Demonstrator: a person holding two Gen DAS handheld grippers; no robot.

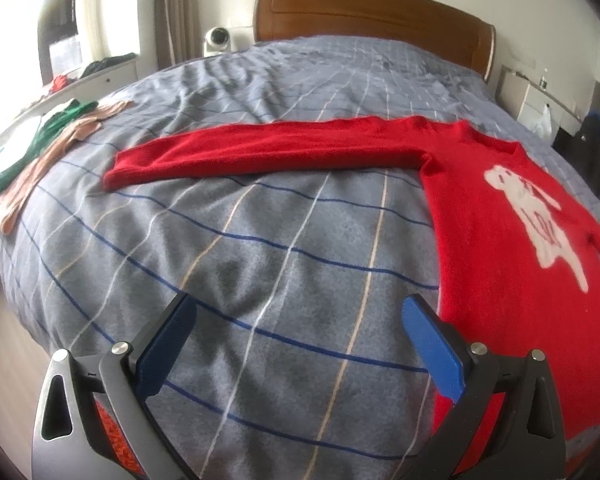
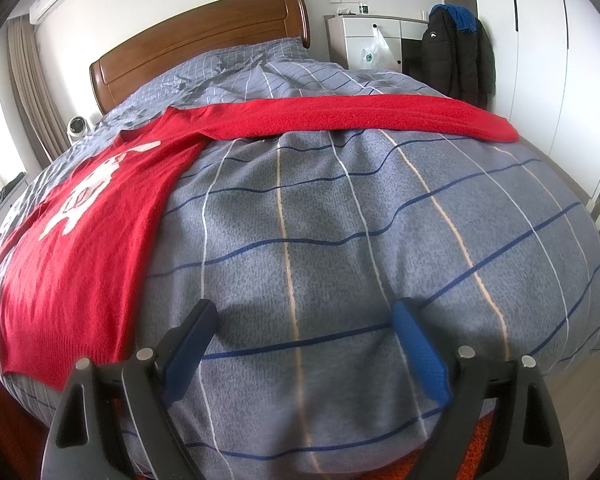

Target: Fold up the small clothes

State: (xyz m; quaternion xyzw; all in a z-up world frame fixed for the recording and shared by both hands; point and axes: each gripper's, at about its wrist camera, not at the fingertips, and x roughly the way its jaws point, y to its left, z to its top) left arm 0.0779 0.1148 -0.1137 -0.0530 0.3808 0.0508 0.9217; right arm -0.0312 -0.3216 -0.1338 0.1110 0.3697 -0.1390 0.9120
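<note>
the sweater (image 1: pixel 512 248) is red knit with a white figure on the chest, spread flat and face up on the checked duvet (image 1: pixel 240 248), both sleeves stretched straight out sideways. its hem lies near the foot edge of the bed. bare duvet lies under each sleeve, in front of each tool. the left gripper (image 1: pixel 300 320) hangs over bare duvet, jaws wide and holding nothing, its right finger just at the sweater's side edge. the right gripper (image 2: pixel 304 324) is likewise wide and empty, the sweater (image 2: pixel 84 248) just beside its left finger. only the left view shows the green and beige clothes (image 1: pixel 48 140) at the far bed edge; only the right shows the jacket (image 2: pixel 456 52) by the wardrobe.
</note>
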